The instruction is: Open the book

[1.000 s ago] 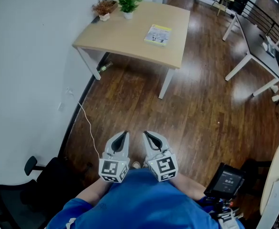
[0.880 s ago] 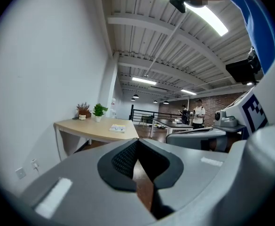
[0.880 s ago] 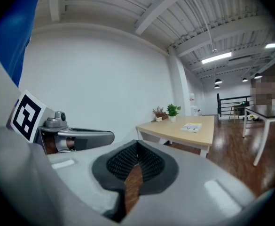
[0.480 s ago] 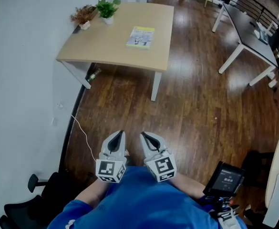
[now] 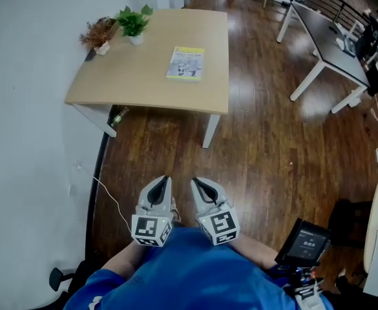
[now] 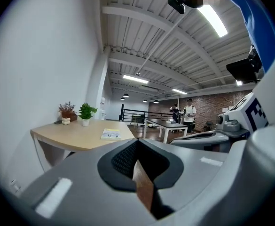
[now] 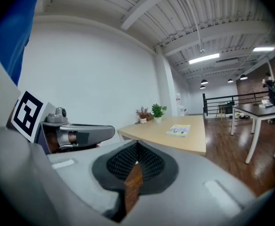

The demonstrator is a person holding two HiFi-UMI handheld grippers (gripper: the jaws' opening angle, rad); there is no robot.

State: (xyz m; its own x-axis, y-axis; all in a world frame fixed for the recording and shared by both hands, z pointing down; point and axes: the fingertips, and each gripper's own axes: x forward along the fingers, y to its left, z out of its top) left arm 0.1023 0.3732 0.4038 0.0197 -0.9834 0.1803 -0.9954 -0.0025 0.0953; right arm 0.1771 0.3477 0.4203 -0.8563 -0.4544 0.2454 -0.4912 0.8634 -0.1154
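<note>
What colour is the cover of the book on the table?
The book: white with a yellow edge; head view.

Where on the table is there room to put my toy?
The table is bare between the book and its near edge, and left of the book. The far-left corner is crowded: a green plant and a dried plant stand there.

Book (image 5: 186, 63) on table (image 5: 130, 82); 2 plants (image 5: 117, 28) at table's far-left corner; second table (image 5: 324, 50) right.

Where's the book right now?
In the head view, the book lies closed on the right half of the wooden table, to the right of the green potted plant.
</note>
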